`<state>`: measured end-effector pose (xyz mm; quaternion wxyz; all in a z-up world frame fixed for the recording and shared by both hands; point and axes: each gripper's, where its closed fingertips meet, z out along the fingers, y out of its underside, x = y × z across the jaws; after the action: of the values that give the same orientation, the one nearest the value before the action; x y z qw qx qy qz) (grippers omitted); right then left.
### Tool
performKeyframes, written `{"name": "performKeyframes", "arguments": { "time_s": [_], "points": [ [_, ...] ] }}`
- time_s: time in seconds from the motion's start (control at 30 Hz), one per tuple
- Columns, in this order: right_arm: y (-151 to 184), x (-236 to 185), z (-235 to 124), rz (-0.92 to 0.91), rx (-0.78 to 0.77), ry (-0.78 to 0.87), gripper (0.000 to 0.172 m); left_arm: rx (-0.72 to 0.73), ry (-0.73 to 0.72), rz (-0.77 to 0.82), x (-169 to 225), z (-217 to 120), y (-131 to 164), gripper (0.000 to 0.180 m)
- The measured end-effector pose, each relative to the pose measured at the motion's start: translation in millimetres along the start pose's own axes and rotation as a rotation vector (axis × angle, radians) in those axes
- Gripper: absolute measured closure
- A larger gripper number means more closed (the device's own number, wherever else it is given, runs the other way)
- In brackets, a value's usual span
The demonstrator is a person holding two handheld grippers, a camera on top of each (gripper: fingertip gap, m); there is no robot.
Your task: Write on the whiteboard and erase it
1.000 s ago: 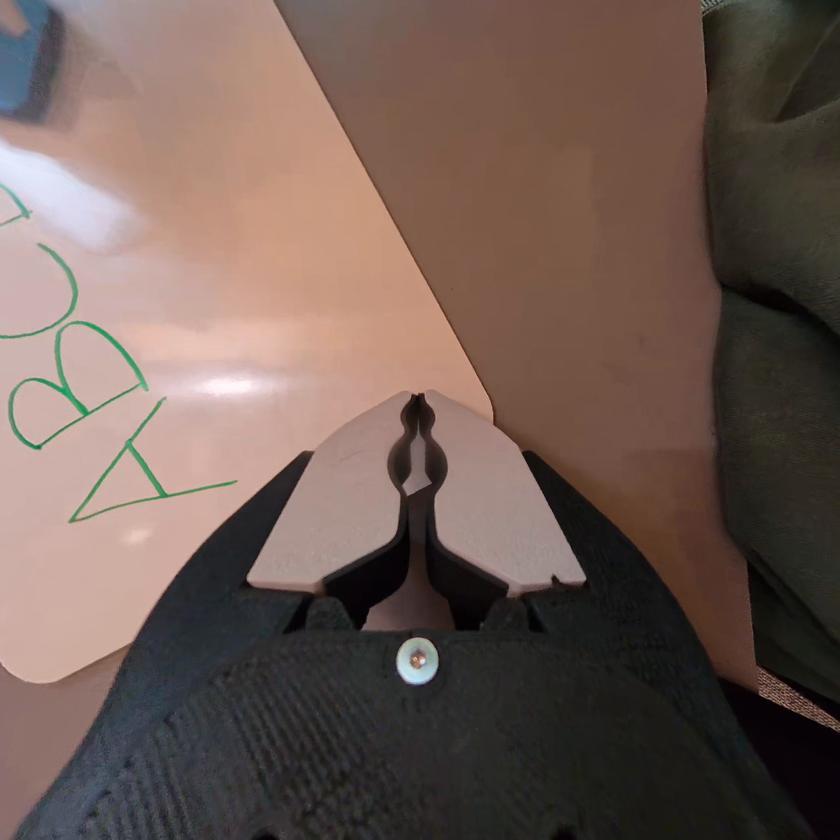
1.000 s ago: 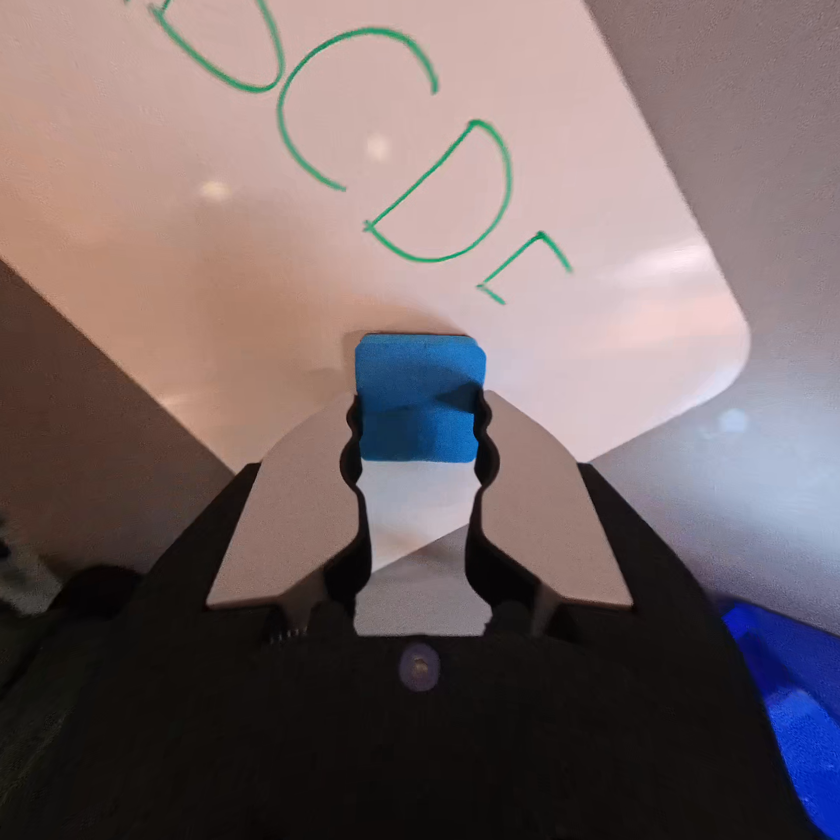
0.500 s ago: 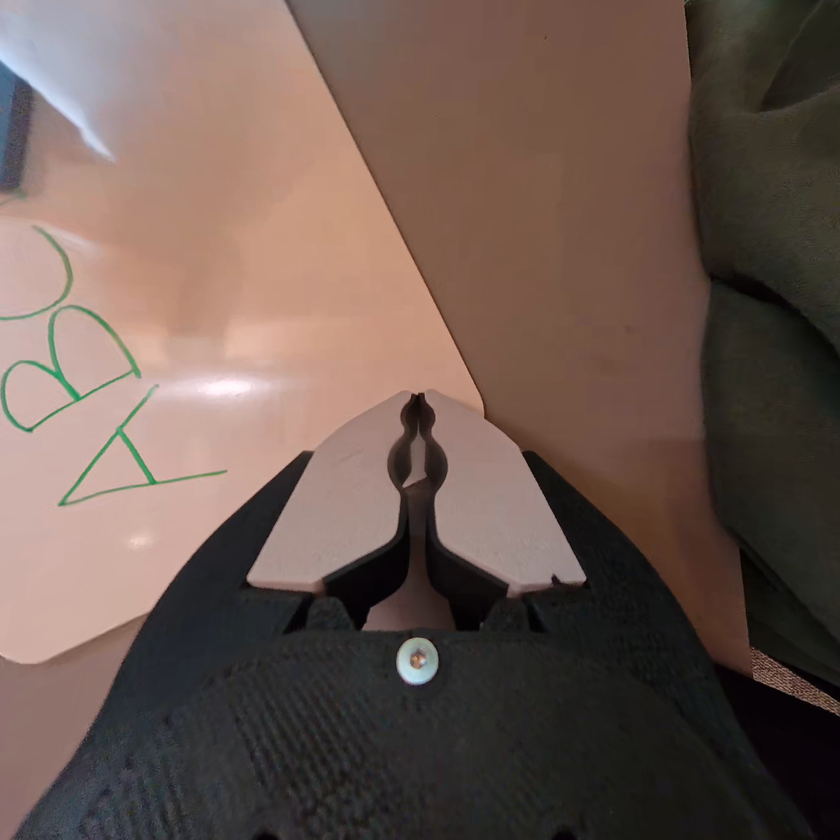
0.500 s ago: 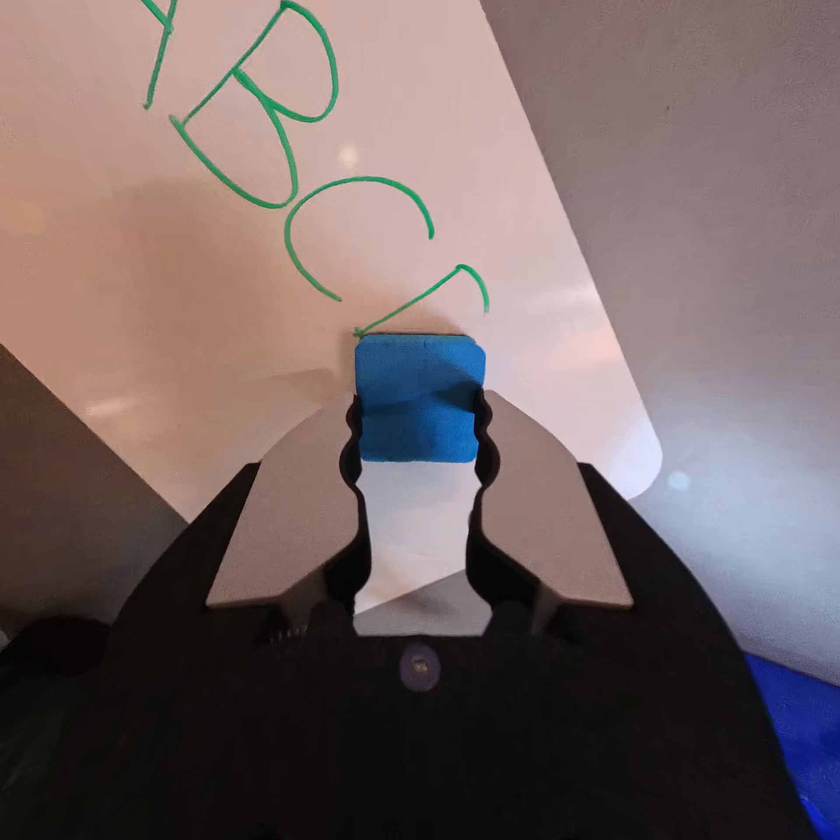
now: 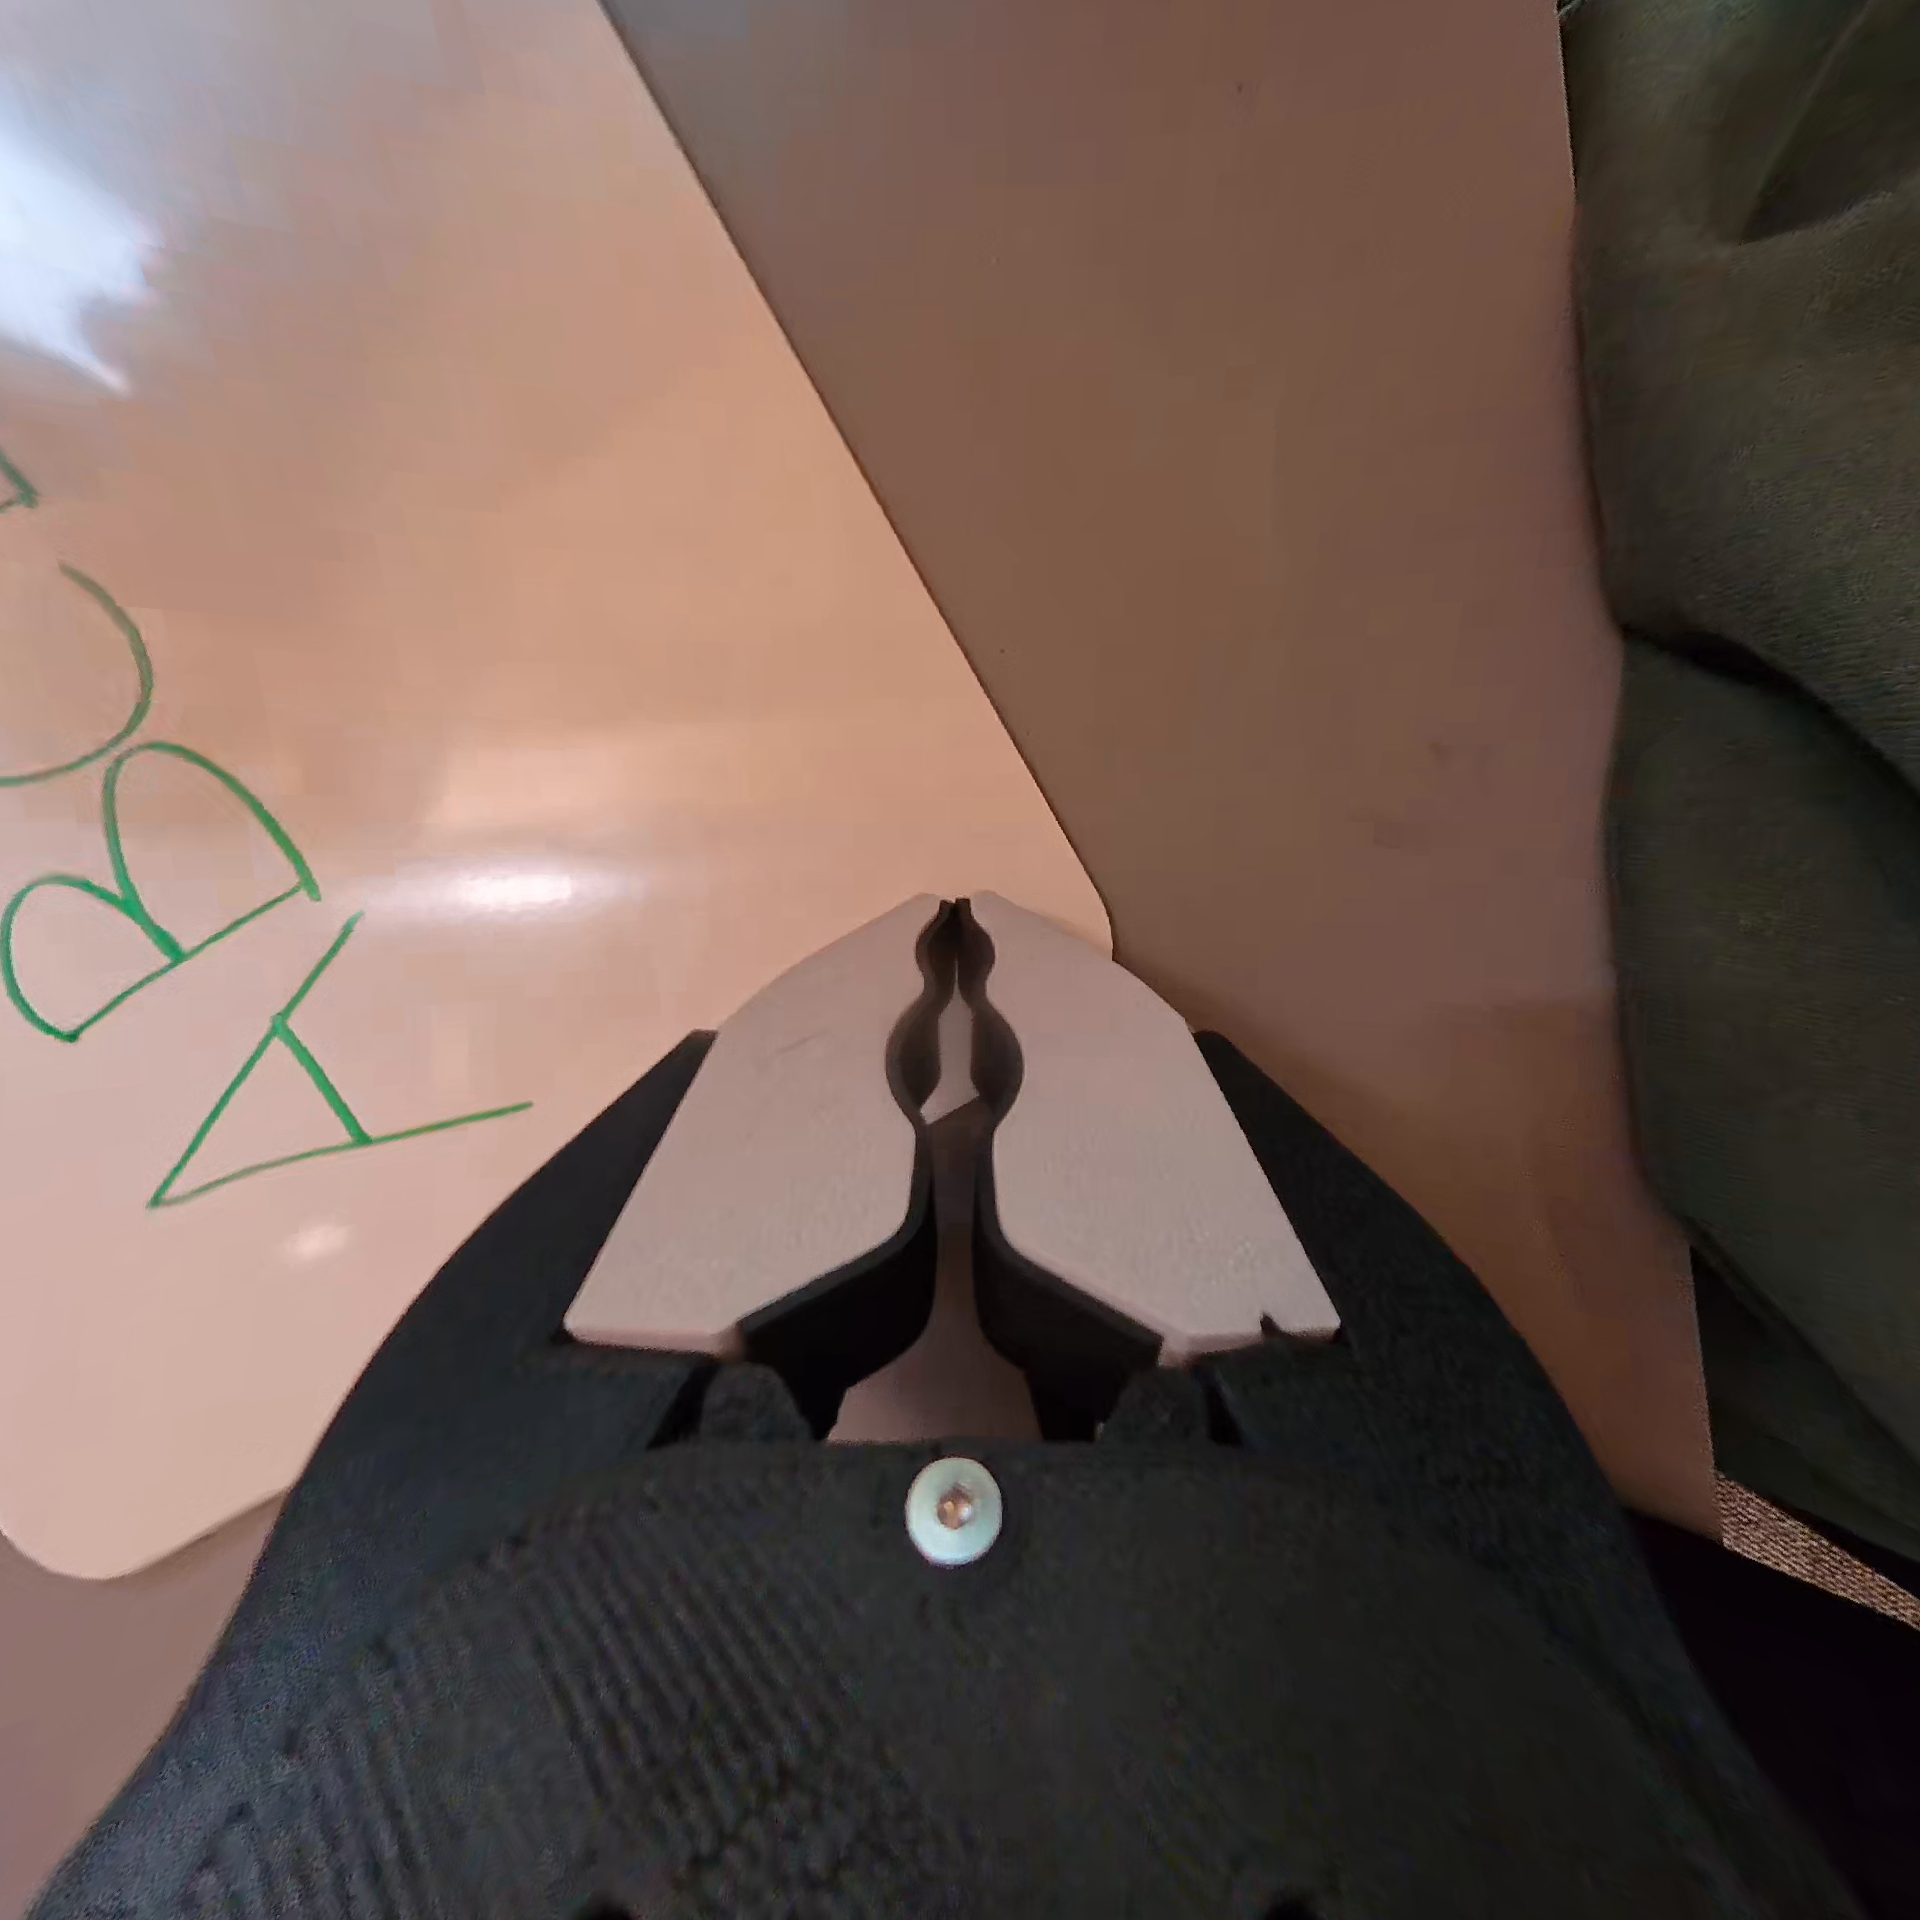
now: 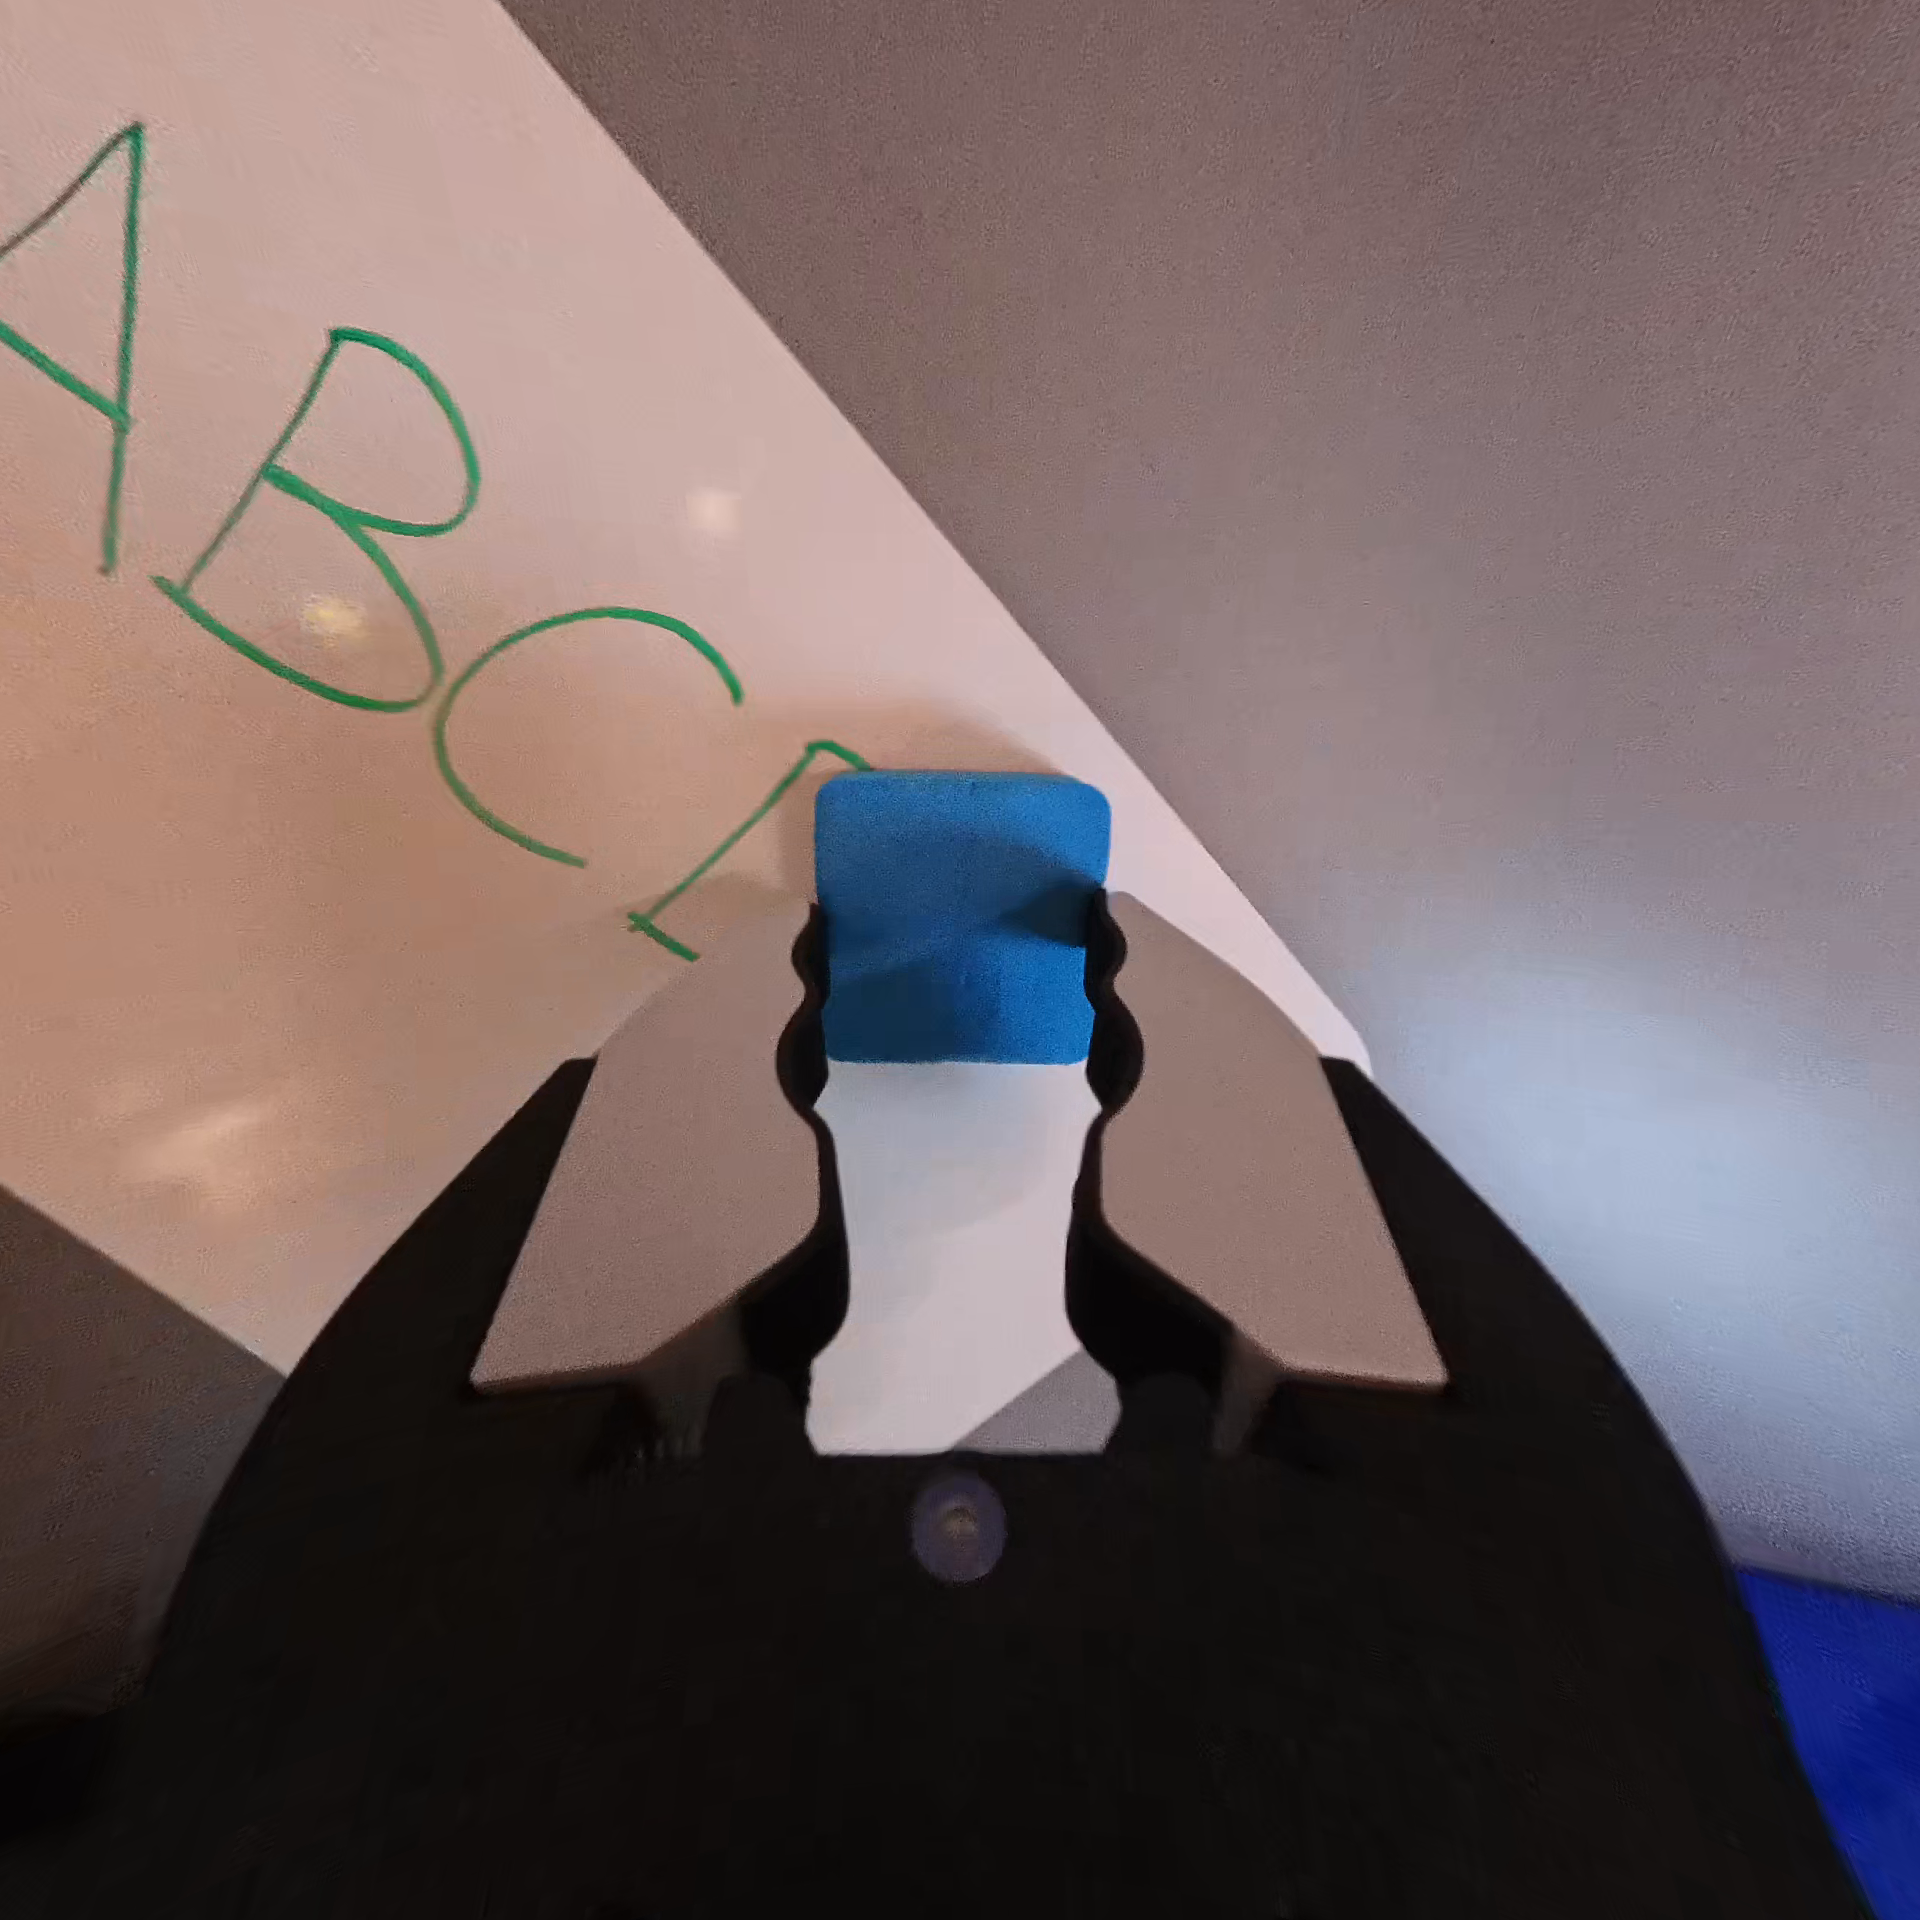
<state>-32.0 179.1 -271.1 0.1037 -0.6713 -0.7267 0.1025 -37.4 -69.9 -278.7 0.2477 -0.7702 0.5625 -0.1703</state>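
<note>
The right gripper [image 6: 956,935] is clamped on a blue eraser [image 6: 961,914], pads pressed to its sides, low over the whiteboard [image 6: 312,987]. The green lettering [image 6: 343,520] runs ahead-left of the eraser, which hides part of the nearest stroke; actual contact cannot be confirmed. The left gripper [image 5: 958,914], jaws together and empty, sits at the board's corner, farther from the lettering.

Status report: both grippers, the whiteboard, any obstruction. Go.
Left gripper shut, nothing held, over whiteboard corner. Right gripper clamped on blue eraser, on the board. Green writing partly remains. Nothing in the way.
</note>
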Motion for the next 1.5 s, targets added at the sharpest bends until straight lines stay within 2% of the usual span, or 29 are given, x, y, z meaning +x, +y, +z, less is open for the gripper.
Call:
{"name": "performKeyframes", "arguments": {
  "time_s": [0.07,0.17,0.2,0.27,0.3,0.33,0.4,0.5,0.57,0.63,0.67,0.73,0.83,0.87,0.93,1.03,1.13,1.23,1.4,1.5],
  "points": [
    [-14,-38,4,-0.151,-0.024,-0.056,0.124,0.007,0.011,-0.006,1,0,-1,0.18],
    [11,-68,-4,-0.287,-0.146,-0.126,0.124,-0.002,0.0,0.0,1,-1,1,0.18],
    [17,-65,-7,-0.239,-0.148,-0.163,0.124,-0.005,-0.007,0.004,1,-1,1,0.18],
    [14,-16,-4,-0.131,-0.112,-0.001,0.124,-0.007,-0.007,0.007,1,-1,1,0.18],
    [6,-6,-1,-0.065,-0.063,0.01,0.124,-0.006,-0.004,0.007,1,-1,1,0.18],
    [-2,-8,1,-0.055,-0.025,-0.001,0.124,-0.004,-0.001,0.005,1,-1,1,0.18],
    [-5,-37,1,-0.17,-0.01,-0.059,0.124,0.0,0.001,-0.002,1,-1,1,0.18],
    [22,-71,-9,-0.317,-0.108,-0.125,0.124,0.0,0.004,-0.004,1,-1,1,0.18],
    [26,-45,-9,-0.259,-0.141,-0.054,0.124,0.001,0.007,-0.002,1,0,1,0.18],
    [8,-26,-3,-0.171,-0.119,-0.024,0.124,0.0,0.006,-0.001,0,0,1,0.18],
    [-5,-28,1,-0.193,-0.094,-0.007,0.124,0.002,0.002,-0.003,0,0,0,0.18],
    [-17,-66,3,-0.307,-0.08,-0.089,0.124,0.007,-0.003,-0.001,0,0,0,0.18],
    [12,-104,-8,-0.448,-0.174,-0.159,0.124,0.015,-0.019,0.007,0,-1,1,0.18],
    [22,-99,-11,-0.429,-0.192,-0.166,0.124,0.018,-0.018,0.011,1,-1,2,0.18],
    [27,-58,-10,-0.336,-0.227,-0.048,0.123,0.024,-0.016,0.022,2,-1,2,0.18],
    [-8,-40,0,-0.238,-0.133,-0.016,0.123,0.02,-0.018,0.034,2,-1,2,0.18],
    [-39,-89,9,-0.355,-0.064,-0.092,0.124,0.028,-0.007,0.036,4,-1,2,0.18],
    [-16,-111,1,-0.438,-0.18,-0.152,0.124,0.044,0.007,0.03,5,-2,3,0.18],
    [31,-79,-14,-0.219,-0.278,-0.206,0.124,0.03,-0.023,0.053,5,-4,6,0.18],
    [58,-91,-25,-0.272,-0.403,-0.245,0.123,0.023,-0.037,0.07,6,-5,7,0.18]
  ]
}}
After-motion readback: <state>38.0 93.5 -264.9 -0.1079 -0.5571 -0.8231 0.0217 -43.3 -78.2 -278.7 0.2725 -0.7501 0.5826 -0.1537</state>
